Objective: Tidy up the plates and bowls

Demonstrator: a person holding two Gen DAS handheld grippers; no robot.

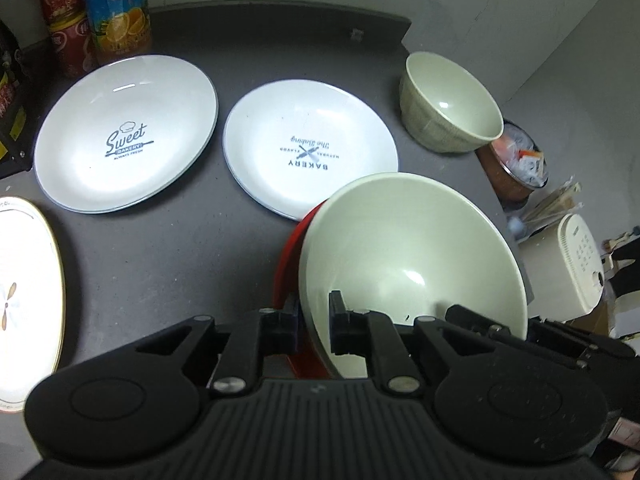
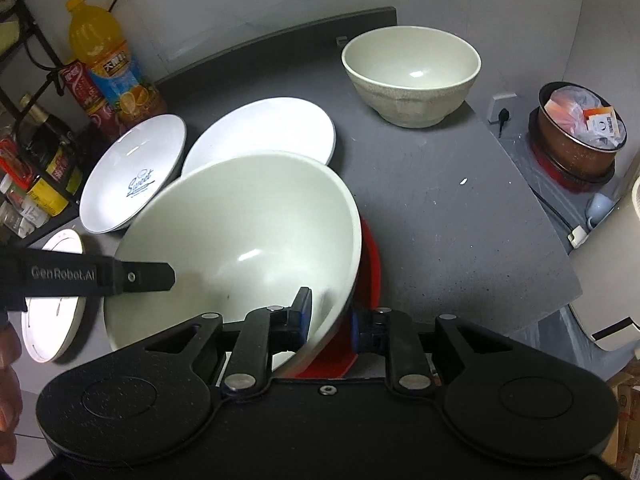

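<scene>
- The large bowl (image 1: 408, 256), pale green inside and red outside, is in the lower centre of both views. It is tilted and lifted above the dark grey table (image 1: 160, 248).
- The left gripper (image 1: 314, 322) holds the rim of this bowl at the bottom centre of the left wrist view. One finger is on the red outside, the other on the pale inside, so the jaws are narrow and closed on the wall of the bowl.
- The right gripper (image 2: 330, 316) holds the same bowl (image 2: 240, 240) on its opposite side, at the bottom centre of the right wrist view. Here also one finger is inside and one outside, closed on the rim.
- A black bar of the left gripper, with the words "GenRobot.AI", enters from the left edge of the right wrist view.
- The small bowl (image 1: 448, 104) stands upright in the upper right of the left wrist view, well apart from the large bowl.
- The "Sweet" plate (image 1: 126, 132) and the "Bakery" plate (image 1: 308, 148) lie flat side by side in the middle of the table.
- The gold-rimmed plate (image 1: 24, 276) lies at the left edge.
- An orange drink bottle (image 1: 116, 4) and red cans (image 1: 60, 4) stand in the upper left.
</scene>
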